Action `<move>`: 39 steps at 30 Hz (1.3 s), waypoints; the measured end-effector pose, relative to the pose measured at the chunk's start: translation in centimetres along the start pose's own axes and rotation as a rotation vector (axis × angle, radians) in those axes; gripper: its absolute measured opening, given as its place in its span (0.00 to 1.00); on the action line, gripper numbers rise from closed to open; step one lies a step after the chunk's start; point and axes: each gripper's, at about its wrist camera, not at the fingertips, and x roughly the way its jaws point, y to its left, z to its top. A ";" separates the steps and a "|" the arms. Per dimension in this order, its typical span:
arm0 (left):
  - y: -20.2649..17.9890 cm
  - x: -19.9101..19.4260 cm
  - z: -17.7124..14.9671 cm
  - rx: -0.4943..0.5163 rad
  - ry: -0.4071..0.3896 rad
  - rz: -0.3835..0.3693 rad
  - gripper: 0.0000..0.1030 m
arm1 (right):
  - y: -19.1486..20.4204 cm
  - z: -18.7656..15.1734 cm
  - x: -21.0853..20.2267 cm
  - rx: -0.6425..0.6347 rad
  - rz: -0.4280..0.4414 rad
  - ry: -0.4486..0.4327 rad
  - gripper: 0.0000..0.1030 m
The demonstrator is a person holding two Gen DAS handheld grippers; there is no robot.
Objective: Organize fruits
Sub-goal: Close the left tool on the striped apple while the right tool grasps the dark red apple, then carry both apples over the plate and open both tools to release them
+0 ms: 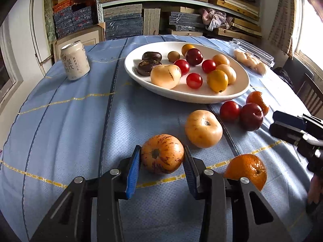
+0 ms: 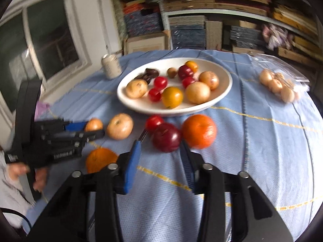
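My left gripper (image 1: 162,154) is shut on a streaked orange-yellow fruit (image 1: 162,154) that rests on the blue cloth; both blue pads press its sides. The right wrist view is blurred. My right gripper (image 2: 160,144) has its jaws narrowed, with a dark red plum (image 2: 166,137) right at its tips and a gap beside the left pad. In the left wrist view the right gripper (image 1: 271,124) ends just short of that plum (image 1: 251,117). A pale yellow fruit (image 1: 203,128), a red tomato (image 1: 229,111) and two tangerines (image 1: 258,101) (image 1: 247,170) lie loose. The white plate (image 1: 181,97) holds several fruits.
A white drink can (image 1: 75,60) stands at the table's far left. At the far right lies a clear plastic box (image 1: 252,60) of pale fruits. Stacked shelves fill the wall behind. A dark chair (image 1: 310,92) is off the right edge. A person's hand (image 2: 20,171) holds the left gripper.
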 end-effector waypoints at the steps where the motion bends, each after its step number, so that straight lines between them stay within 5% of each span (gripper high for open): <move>1: -0.1 0.0 0.0 0.004 0.000 -0.001 0.40 | 0.3 0.0 0.1 -0.014 -0.011 0.004 0.38; 20: -1.1 0.2 -0.1 0.027 0.013 -0.032 0.40 | -1.8 1.3 4.7 0.141 0.046 0.110 0.51; 22: -1.1 0.2 -0.1 0.024 0.013 -0.035 0.40 | -1.9 1.4 4.9 0.154 0.060 0.112 0.49; 23: -1.1 0.2 -0.1 0.024 0.012 -0.037 0.40 | -2.1 1.4 4.8 0.162 0.066 0.107 0.37; 39: -0.3 -0.1 0.1 -0.011 -0.013 -0.044 0.40 | -2.1 0.0 1.5 0.185 0.113 0.052 0.35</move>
